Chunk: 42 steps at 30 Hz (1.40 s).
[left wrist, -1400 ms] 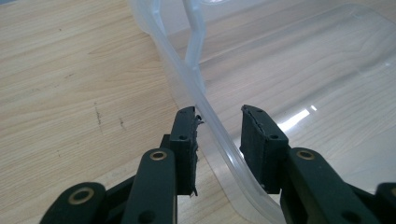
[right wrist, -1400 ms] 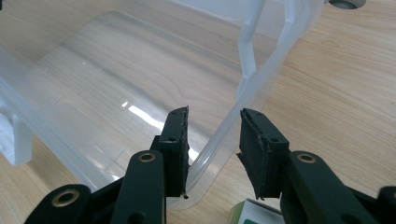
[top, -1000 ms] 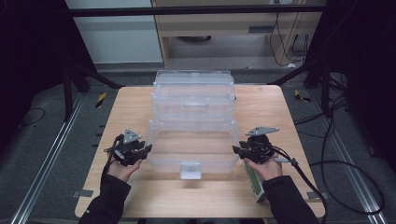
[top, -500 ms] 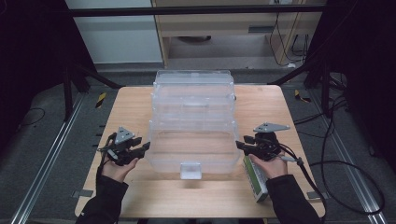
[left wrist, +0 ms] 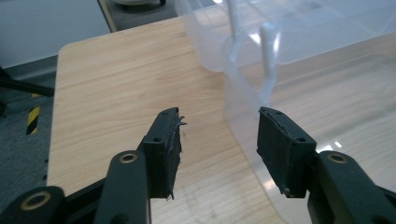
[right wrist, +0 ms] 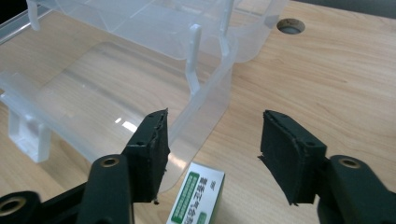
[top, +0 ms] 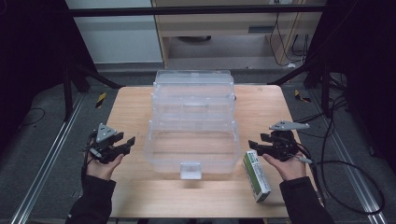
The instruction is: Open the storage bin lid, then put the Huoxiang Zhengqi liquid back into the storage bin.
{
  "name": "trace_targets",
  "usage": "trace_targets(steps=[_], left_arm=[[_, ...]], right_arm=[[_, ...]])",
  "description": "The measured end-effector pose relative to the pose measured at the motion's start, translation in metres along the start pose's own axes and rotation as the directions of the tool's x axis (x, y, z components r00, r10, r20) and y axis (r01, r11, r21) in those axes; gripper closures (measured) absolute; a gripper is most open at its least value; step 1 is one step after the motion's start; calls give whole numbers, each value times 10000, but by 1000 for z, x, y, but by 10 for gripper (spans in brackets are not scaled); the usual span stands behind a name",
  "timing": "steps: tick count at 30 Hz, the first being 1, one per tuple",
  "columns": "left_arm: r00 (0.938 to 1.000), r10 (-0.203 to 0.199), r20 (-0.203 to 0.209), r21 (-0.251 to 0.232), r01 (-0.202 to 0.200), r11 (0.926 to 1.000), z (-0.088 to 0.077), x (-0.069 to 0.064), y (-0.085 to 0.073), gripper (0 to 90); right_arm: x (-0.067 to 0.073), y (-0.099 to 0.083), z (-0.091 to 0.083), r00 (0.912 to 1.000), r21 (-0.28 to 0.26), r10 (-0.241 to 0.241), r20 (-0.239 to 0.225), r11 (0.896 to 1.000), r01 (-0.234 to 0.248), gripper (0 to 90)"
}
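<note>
- We see a clear plastic tiered box (top: 194, 126) standing in the middle of the wooden table (top: 135, 105), its trays fanned open in steps from the far edge toward the near edge.
- The lowest tray reaches closest to the near edge, and a small clear latch tab (top: 190, 170) sticks out from its front wall.
- We hold the left gripper (top: 125, 142) above the table's left edge, just off the box's left side and not touching it.
- Its jaws have just been opening; in the left gripper view (left wrist: 217, 140) they stand wide with nothing between them but bare wood and the box's corner beyond.
- We hold the right gripper (top: 254, 143) near the table's right edge, close beside the box's right wall and apart from it.
- Its jaws too have just been opening; in the right gripper view (right wrist: 212, 140) they stand wide and grip nothing, with the lower tray's corner beyond them.
- A green and white carton (top: 256, 175) lies flat on the table near the near right corner, between the box and our right hand (top: 289, 168), its long side running roughly toward the near edge.
- In the right gripper view the carton's end (right wrist: 196, 198) shows just below the gap between the jaws.
- A round cable hole (right wrist: 290, 25) sits in the tabletop beyond the box in that same view.
</note>
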<state>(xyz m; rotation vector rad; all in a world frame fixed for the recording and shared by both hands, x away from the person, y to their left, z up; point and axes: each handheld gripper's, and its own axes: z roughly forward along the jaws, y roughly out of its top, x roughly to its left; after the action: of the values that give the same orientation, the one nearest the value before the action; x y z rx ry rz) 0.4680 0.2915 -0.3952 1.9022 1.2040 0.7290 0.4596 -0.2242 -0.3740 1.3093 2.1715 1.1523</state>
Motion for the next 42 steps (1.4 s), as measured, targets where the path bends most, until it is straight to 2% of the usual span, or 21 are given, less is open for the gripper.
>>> trace_targets(steps=[5, 8, 16, 23, 30, 36, 42], left_arm=[[9991, -314, -290, 298, 323, 9990, 1, 10, -11, 422], [9979, -335, -547, 420, 358, 9985, 3, 14, -15, 389], [9965, -471, -689, 640, 516, 9966, 7, 18, -21, 365], [9963, -513, -685, 799, 567, 9952, 12, 20, -25, 357], [9959, -490, -756, 843, 554, 9949, 13, 21, -27, 360], [9964, -463, -714, 996, 533, 9936, 17, 21, -30, 357], [9966, -426, -705, 1097, 502, 9927, 19, 20, -31, 354]], right_arm=[[0, 2, -8, 9999, 438, -7, 131, 9990, 1, 368], [2, 3, -10, 9999, 668, 44, 109, 9978, -51, 349], [9, 1, -13, 9995, 1220, -283, 160, 9922, 261, 352], [14, -3, -17, 9995, 1885, -283, 142, 9817, 251, 380], [22, -8, -16, 9994, 2532, -352, 53, 9669, 327, 394], [27, -10, -14, 9992, 2792, -392, -44, 9594, 389, 414], [30, -11, -10, 9995, 3356, -330, 18, 9415, 305, 441]])
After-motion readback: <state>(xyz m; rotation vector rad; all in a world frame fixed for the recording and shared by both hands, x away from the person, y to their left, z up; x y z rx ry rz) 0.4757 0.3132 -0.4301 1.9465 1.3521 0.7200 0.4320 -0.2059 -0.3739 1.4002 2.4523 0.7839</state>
